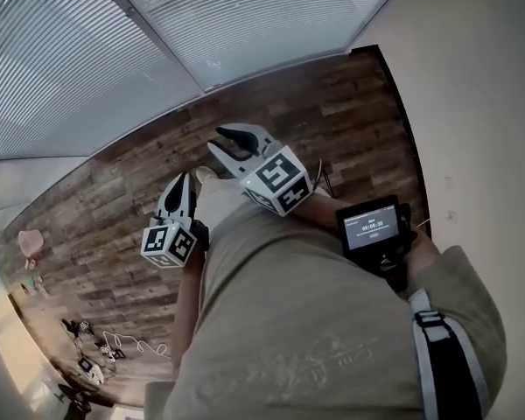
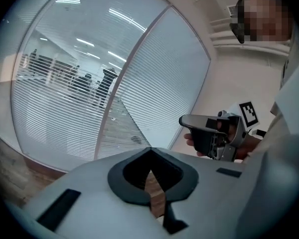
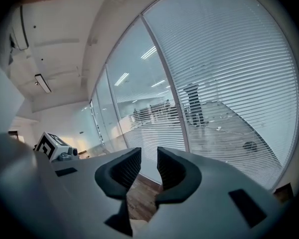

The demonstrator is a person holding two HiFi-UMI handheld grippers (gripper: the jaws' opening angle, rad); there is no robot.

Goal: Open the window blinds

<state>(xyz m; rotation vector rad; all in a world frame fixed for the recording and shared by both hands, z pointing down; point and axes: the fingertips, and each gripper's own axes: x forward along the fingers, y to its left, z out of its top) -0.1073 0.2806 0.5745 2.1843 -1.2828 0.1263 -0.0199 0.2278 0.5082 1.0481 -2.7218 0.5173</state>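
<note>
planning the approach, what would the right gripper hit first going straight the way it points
Most likely the lower window blinds, just left of the frame post. Nothing shows between the right gripper and them, though depth is unclear.

Office, glass partitions (image 3: 132,78) with blinds (image 3: 229,73)

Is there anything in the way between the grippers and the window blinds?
No, nothing visible. Only bare wooden floor lies between the left gripper, the right gripper and the blinds.
</note>
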